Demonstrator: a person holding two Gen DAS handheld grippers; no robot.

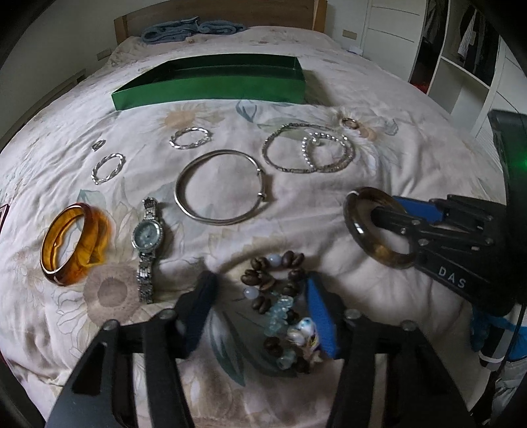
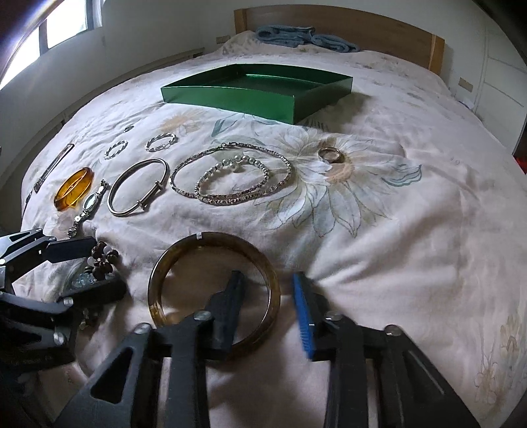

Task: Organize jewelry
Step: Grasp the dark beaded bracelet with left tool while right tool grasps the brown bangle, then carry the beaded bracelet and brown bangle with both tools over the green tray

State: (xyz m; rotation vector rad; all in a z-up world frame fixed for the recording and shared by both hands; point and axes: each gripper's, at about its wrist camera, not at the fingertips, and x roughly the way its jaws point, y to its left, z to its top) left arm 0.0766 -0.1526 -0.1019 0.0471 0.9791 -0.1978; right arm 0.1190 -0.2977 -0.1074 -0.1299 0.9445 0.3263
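Note:
Jewelry lies spread on a floral bedspread. My left gripper is open, its fingers either side of a brown and blue bead bracelet, also in the right wrist view. My right gripper is open; its left finger sits inside a dark olive bangle and the blue-padded finger outside its rim. That bangle also shows in the left wrist view. An open green box stands at the far side of the bed, also in the right wrist view.
An amber bangle, a silver watch, a plain silver bangle, two twisted silver rings, chain and pearl bracelets and a gold ring lie between the grippers and the box. Blue cloth lies by the headboard.

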